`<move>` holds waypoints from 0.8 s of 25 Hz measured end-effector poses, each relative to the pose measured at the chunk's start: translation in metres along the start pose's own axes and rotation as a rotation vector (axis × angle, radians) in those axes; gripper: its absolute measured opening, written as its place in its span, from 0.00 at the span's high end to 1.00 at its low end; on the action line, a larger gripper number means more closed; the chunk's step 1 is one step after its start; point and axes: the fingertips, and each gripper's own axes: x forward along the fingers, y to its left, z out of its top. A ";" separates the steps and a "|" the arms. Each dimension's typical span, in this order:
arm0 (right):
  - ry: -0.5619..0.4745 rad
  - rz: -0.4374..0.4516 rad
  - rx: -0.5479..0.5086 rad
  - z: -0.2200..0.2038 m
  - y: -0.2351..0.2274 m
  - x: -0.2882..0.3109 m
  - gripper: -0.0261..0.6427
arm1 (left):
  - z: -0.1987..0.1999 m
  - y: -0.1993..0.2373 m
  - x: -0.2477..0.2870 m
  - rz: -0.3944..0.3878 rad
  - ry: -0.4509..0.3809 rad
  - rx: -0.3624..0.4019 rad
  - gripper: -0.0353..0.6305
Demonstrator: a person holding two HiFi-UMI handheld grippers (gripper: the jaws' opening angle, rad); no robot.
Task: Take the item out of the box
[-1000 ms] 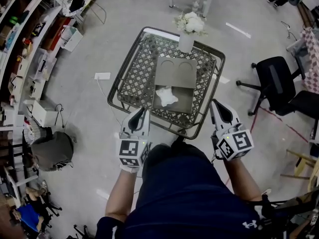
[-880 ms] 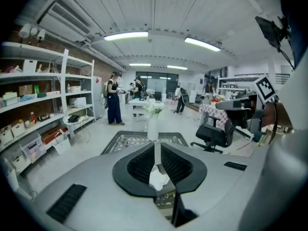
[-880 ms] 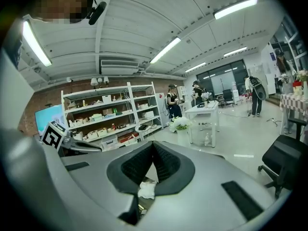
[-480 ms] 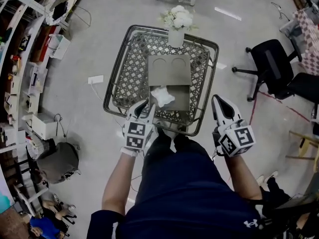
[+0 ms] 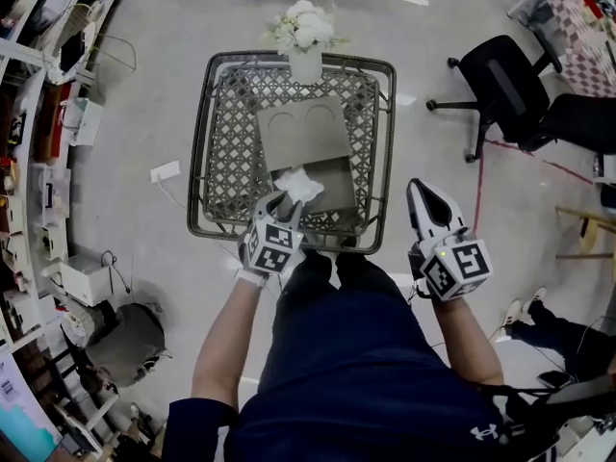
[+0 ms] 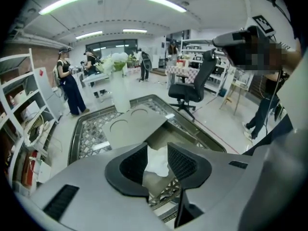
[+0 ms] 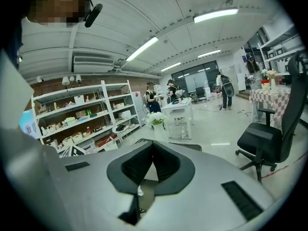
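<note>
An open cardboard box (image 5: 306,135) lies on the lattice-top table (image 5: 200,162), its lid flap folded back. Inside it, at the near left, sits a crumpled white item (image 5: 299,183). My left gripper (image 5: 279,204) tilts down over the table's near edge, with its tips just short of the item. In the left gripper view its jaws have just been opening and stand apart, and the white item (image 6: 156,159) shows in the gap, untouched by the pads. My right gripper (image 5: 423,198) hangs off the table's right side, shut and empty, also seen in its own view (image 7: 153,146).
A white vase of flowers (image 5: 304,38) stands at the table's far edge. A black office chair (image 5: 500,80) is at the right, and shelves (image 5: 38,114) line the left wall. People stand far off across the room (image 6: 67,81).
My left gripper has moved forward and down from beside my body to the box's near edge, and its jaws have opened. The right gripper has hardly shifted.
</note>
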 end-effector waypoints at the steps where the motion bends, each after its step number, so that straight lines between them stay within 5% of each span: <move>1: 0.001 -0.016 0.005 -0.002 -0.004 -0.002 0.96 | -0.002 -0.002 0.006 -0.014 0.013 0.016 0.74; 14: 0.015 -0.111 0.046 -0.019 -0.019 -0.013 0.96 | -0.037 -0.019 0.076 -0.125 0.182 0.158 0.71; 20: 0.016 -0.152 0.052 -0.021 -0.024 -0.024 0.96 | -0.053 -0.028 0.102 -0.160 0.249 0.156 0.69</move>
